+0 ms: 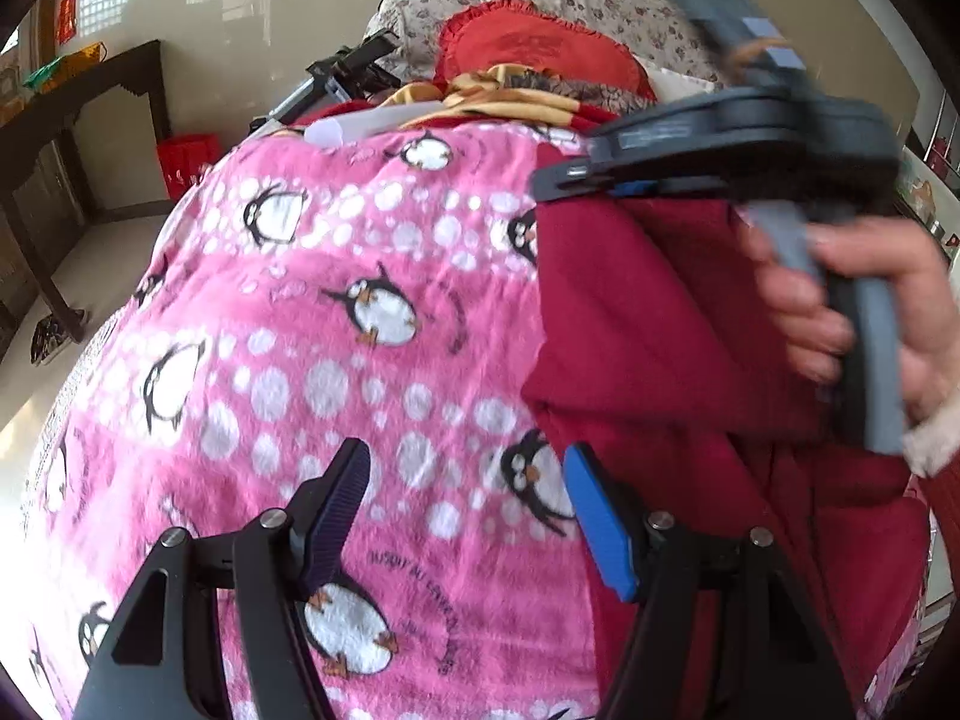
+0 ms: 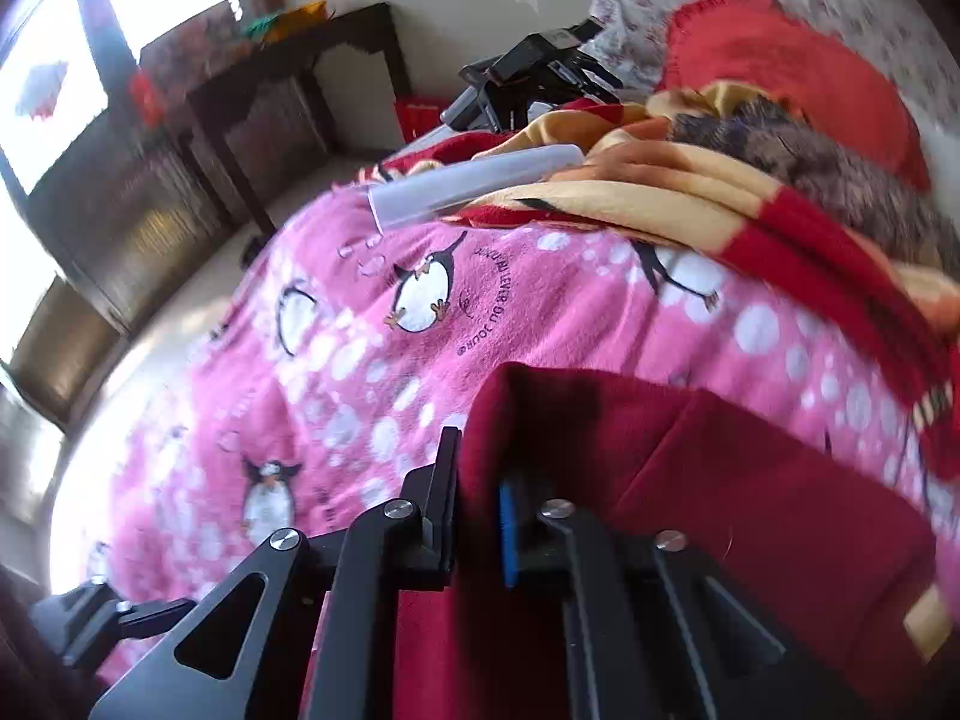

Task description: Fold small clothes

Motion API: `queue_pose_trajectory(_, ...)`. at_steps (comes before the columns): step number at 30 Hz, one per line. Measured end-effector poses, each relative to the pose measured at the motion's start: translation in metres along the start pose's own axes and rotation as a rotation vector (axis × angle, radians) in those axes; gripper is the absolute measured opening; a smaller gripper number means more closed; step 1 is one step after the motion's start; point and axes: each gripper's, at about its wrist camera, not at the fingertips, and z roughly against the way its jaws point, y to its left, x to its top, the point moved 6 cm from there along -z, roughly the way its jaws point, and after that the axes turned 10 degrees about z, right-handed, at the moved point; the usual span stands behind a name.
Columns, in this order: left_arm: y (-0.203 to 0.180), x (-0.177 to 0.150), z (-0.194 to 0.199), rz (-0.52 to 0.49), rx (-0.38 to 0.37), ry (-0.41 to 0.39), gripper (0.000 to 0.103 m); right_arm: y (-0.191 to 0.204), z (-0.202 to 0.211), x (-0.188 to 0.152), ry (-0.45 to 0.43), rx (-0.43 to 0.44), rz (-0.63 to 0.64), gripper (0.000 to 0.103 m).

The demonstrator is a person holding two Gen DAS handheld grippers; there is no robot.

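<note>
A dark red garment (image 1: 648,324) lies on a pink penguin blanket (image 1: 372,312) on the right side of the bed. My left gripper (image 1: 474,480) is open and empty, hovering over the blanket just left of the garment's edge. My right gripper (image 2: 477,480) is shut on a raised fold of the dark red garment (image 2: 690,480). In the left wrist view the right gripper (image 1: 564,177) appears blurred at the upper right, held by a hand (image 1: 840,306), with its jaws closed at the garment's top edge.
A pile of yellow-red blanket (image 2: 690,192), a red cushion (image 2: 780,66) and a translucent tube (image 2: 474,186) lie at the bed's far end. A black tripod (image 2: 528,78) stands beyond. A dark wooden table (image 1: 78,108) is at the left.
</note>
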Motion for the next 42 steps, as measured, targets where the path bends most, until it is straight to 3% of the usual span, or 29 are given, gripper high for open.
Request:
queue_pose_trajectory(2, -0.008, 0.006, 0.001, -0.012, -0.007, -0.013, 0.071, -0.003, 0.027, -0.007, -0.026, -0.001, -0.005, 0.0)
queue_pose_trajectory(6, -0.027, 0.016, -0.006, -0.042, 0.005, -0.022, 0.071, -0.035, 0.102, -0.045, -0.053, -0.175, 0.035, 0.005)
queue_pose_trajectory(13, -0.036, 0.021, -0.044, -0.046, 0.059, 0.036, 0.071, -0.133, 0.197, -0.151, 0.012, -0.445, -0.185, 0.011)
queue_pose_trajectory(17, -0.037, 0.015, -0.056, -0.052, 0.096, 0.058, 0.074, -0.172, 0.213, -0.202, 0.063, -0.523, -0.339, 0.012)
queue_pose_trajectory(20, -0.04, 0.012, -0.056, -0.069, 0.122, 0.049, 0.075, -0.18, 0.203, -0.224, 0.078, -0.492, -0.405, 0.012)
queue_pose_trajectory(22, -0.042, 0.011, -0.057, -0.077, 0.132, 0.048, 0.075, -0.177, 0.203, -0.227, 0.061, -0.501, -0.397, 0.011)
queue_pose_trajectory(24, -0.043, 0.01, -0.06, -0.089, 0.138, 0.055, 0.077, -0.172, 0.209, -0.221, 0.036, -0.565, -0.339, 0.0)
queue_pose_trajectory(27, -0.043, 0.008, -0.057, -0.089, 0.138, 0.063, 0.078, -0.179, 0.208, -0.221, 0.04, -0.63, -0.32, 0.0)
queue_pose_trajectory(31, -0.041, 0.002, -0.039, -0.088, 0.103, 0.073, 0.078, -0.169, 0.214, -0.22, 0.035, -0.627, -0.32, 0.0)
queue_pose_trajectory(34, -0.037, -0.012, -0.018, -0.098, 0.078, 0.075, 0.078, -0.147, 0.237, -0.224, -0.018, -0.498, -0.344, 0.0)
queue_pose_trajectory(36, -0.034, -0.024, -0.008, -0.097, 0.054, 0.099, 0.078, -0.129, 0.256, -0.234, -0.041, -0.423, -0.371, 0.008)
queue_pose_trajectory(42, -0.033, -0.071, 0.024, -0.068, -0.005, 0.179, 0.078, -0.08, 0.276, -0.292, 0.024, -0.291, -0.389, 0.017)
